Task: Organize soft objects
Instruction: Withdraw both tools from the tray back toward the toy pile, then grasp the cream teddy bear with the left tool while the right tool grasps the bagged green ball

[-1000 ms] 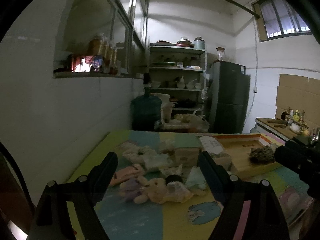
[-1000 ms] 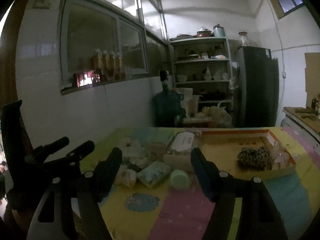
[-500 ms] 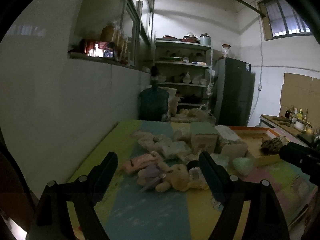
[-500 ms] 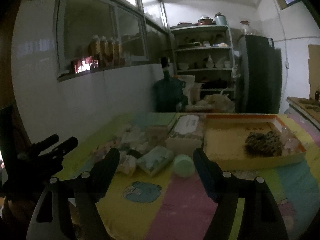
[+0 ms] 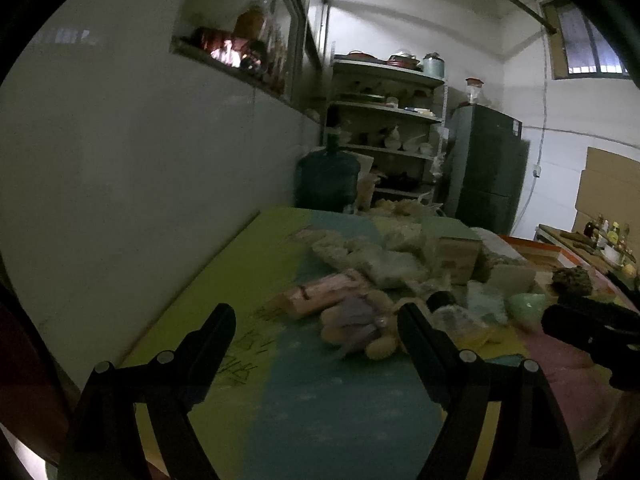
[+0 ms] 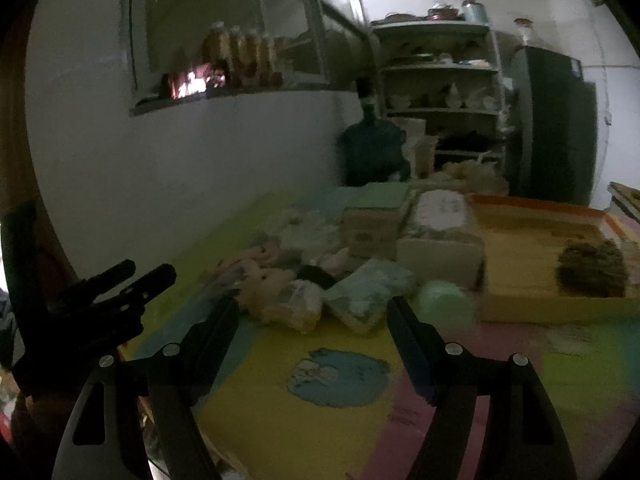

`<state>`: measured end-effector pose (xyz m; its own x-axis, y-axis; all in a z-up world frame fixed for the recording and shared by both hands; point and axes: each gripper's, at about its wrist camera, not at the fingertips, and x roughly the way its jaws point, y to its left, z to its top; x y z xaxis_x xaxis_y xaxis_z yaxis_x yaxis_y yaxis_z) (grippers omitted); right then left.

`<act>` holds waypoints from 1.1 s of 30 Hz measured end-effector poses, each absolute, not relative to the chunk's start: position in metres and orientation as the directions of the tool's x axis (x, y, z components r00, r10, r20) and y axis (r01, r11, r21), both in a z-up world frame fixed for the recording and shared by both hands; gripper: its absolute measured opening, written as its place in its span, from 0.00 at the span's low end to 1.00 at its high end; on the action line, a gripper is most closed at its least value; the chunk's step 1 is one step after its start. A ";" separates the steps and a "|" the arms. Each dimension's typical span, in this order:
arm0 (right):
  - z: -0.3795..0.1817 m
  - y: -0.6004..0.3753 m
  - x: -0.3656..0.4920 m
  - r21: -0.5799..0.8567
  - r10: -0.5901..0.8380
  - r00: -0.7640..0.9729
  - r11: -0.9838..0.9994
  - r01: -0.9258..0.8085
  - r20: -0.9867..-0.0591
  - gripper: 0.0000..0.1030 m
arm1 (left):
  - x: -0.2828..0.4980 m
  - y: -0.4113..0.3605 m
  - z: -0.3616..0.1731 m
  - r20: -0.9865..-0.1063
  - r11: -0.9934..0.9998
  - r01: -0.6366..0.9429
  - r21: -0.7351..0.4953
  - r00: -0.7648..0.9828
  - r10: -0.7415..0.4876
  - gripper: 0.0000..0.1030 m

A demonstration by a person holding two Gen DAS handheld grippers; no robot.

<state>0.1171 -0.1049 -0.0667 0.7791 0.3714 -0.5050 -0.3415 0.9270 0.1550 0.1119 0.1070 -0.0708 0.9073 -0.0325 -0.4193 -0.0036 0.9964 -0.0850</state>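
Note:
A pile of soft objects lies on a colourful mat (image 5: 320,400): a plush toy (image 5: 360,322) with a purple body, a pink pack (image 5: 320,294), plastic-wrapped bundles (image 5: 384,264), a pale green pack (image 6: 370,290) and a green ball (image 6: 442,302). My left gripper (image 5: 316,332) is open and empty, low over the mat just short of the plush toy. My right gripper (image 6: 312,320) is open and empty, near the wrapped bundle (image 6: 294,306) and the green pack. An orange-rimmed tray (image 6: 552,304) at the right holds a dark knitted item (image 6: 592,266).
Two cardboard boxes (image 6: 376,226) and a white box (image 6: 440,252) stand behind the pile. A white wall (image 5: 140,200) runs along the mat's left edge. A blue water jug (image 5: 328,180), shelves (image 5: 384,128) and a dark fridge (image 5: 484,168) stand beyond the mat.
Both grippers have moved lower and closer to the pile, and the left view has swung left toward the wall. Both stay open and empty.

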 end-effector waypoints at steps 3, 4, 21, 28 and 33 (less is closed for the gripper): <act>-0.071 -0.096 0.127 0.170 0.394 0.761 0.918 -0.359 -0.516 0.75 | 0.116 0.111 -0.074 -0.425 0.996 0.010 -0.083 0.904 -0.045 0.81; -0.074 -0.094 0.129 0.177 0.399 0.756 0.915 -0.362 -0.519 0.75 | 0.118 0.111 -0.076 -0.428 0.997 0.024 -0.079 0.902 -0.056 0.81; -0.089 -0.119 0.127 0.194 0.375 0.758 0.927 -0.322 -0.533 0.70 | 0.193 0.077 -0.048 -0.609 0.549 0.825 0.133 0.506 -0.611 0.81; -0.091 -0.133 0.127 0.203 0.351 0.764 0.936 -0.286 -0.542 0.70 | 0.220 0.043 -0.079 -0.735 0.425 0.881 0.207 0.427 -0.527 0.68; -0.090 -0.146 0.126 0.202 0.339 0.771 0.941 -0.272 -0.540 0.70 | 0.228 0.044 -0.093 -0.781 0.387 0.902 0.193 0.380 -0.495 0.63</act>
<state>0.1262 -0.1455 -0.0899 0.7708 0.3387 -0.5396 -0.2717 0.9408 0.2025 0.2283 0.0437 -0.0934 0.3799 -0.4955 -0.7811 0.9016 0.3872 0.1930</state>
